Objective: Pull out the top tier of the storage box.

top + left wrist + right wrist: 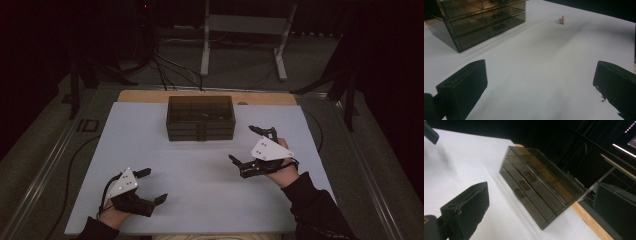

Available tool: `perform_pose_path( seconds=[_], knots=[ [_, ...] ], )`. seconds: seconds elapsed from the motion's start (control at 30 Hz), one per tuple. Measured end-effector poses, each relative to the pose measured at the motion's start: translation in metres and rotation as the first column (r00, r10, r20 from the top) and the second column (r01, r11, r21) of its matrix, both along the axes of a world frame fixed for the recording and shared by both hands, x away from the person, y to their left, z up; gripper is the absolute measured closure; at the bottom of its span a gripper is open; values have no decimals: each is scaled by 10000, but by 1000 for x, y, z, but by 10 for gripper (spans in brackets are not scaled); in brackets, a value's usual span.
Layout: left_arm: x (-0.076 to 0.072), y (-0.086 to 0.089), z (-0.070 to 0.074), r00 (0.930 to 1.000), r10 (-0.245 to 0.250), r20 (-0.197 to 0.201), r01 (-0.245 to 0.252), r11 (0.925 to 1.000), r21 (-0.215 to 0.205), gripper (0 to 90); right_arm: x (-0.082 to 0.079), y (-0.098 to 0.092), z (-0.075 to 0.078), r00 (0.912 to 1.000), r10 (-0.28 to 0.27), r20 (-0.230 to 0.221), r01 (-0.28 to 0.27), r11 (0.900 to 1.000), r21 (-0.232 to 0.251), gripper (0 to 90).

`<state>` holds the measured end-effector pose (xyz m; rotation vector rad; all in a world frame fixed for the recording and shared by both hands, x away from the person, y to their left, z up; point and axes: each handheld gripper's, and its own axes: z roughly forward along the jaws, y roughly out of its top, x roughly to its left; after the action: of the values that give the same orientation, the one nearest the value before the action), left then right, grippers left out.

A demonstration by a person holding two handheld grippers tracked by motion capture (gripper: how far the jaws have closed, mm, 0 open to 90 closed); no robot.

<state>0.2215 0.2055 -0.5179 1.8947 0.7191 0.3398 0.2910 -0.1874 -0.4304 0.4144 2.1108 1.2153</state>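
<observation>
Sitting at twelve o'clock on the white table cover (200,170), the smoked drawer box (201,118) runs its long axis left to right, its three handled drawer fronts facing the person. The left gripper (154,186) at seven o'clock and the right gripper (246,144) at three o'clock both hold their jaws wide apart, gripping nothing. A small red object (561,20) lies on the cover, well apart from the box.

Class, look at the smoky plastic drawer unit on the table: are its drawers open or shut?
Shut. All three fronts of the drawer unit sit flush, handles in line, none pulled out.
</observation>
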Motion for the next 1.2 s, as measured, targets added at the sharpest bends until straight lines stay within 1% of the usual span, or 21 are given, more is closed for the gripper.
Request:
perform_pose_path(
  seconds=[0.17,0.2,0.23,0.27,0.3,0.33,0.43,0.5,0.53,0.57,0.63,0.67,0.83,0.87,0.93,0.97,1.0,1.03,1.1,1.17,1.2],
  knots=[
    [0,0,0,10000,-41,-6,41,10000,0,0,3,13,-2,9995,94,298,-78,9986,-528,3],
    [0,0,0,10000,-41,-6,41,10000,0,0,3,13,-2,9995,94,298,-78,9986,-528,3],
    [0,0,0,10000,-44,-13,44,10000,-11,0,4,15,-3,9993,137,342,-114,9977,-675,3],
    [0,0,0,10000,-61,-16,61,10000,-25,0,5,22,-4,9986,187,498,-139,9954,-949,3],
    [0,0,0,10000,-70,-22,70,10000,-38,0,5,22,-4,9986,187,498,-139,9954,-949,3],
    [0,0,0,10000,-72,-17,72,10000,-38,0,7,27,-6,9980,236,592,-167,9933,-1145,3],
    [0,0,0,10000,-59,1,59,10000,-40,0,9,34,-9,9968,272,758,-158,9889,-1476,3],
    [0,0,0,10000,-54,-1,54,10000,-51,0,11,39,-11,9959,310,852,-165,9860,-1661,3],
    [0,0,0,10000,-54,-1,54,10000,-51,0,11,39,-11,9959,310,852,-165,9860,-1661,3],
    [0,1,0,10000,-55,-10,55,10000,-62,0,13,44,-13,9950,312,948,-126,9817,-1900,3],
    [0,1,1,10000,-41,66,41,10000,-63,0,15,49,-15,9935,300,1097,-61,9772,-2121,3],
    [0,1,1,10000,-41,66,41,10000,-63,0,15,49,-15,9935,300,1097,-61,9772,-2121,3],
    [0,1,1,10000,-47,62,47,10000,-45,0,20,63,-21,9892,283,1438,132,9600,-2798,3],
    [0,1,1,10000,-57,57,57,10000,-63,0,20,66,-22,9896,301,1407,119,9574,-2885,3],
    [0,1,1,10000,-60,51,61,9999,-86,0,21,71,-24,9868,325,1585,188,9500,-3117,4],
    [0,1,1,10000,-61,43,61,9999,-119,0,21,71,-24,9868,325,1585,188,9500,-3117,4],
    [0,2,1,10000,-54,41,54,9999,-141,0,22,73,-25,9877,365,1520,153,9450,-3266,4],
    [0,2,1,10000,-63,37,63,9999,-130,0,23,78,-28,9847,330,1709,287,9377,-3462,4],
    [0,2,1,10000,-61,40,61,9999,-139,0,23,83,-31,9823,335,1844,372,9294,-3671,4],
    [0,2,1,10000,-80,58,81,9999,-131,0,24,87,-33,9790,425,1993,414,9163,-3985,4],
    [0,2,1,10000,-85,41,85,9999,-137,0,24,87,-33,9790,425,1993,414,9163,-3985,4]
  ],
)
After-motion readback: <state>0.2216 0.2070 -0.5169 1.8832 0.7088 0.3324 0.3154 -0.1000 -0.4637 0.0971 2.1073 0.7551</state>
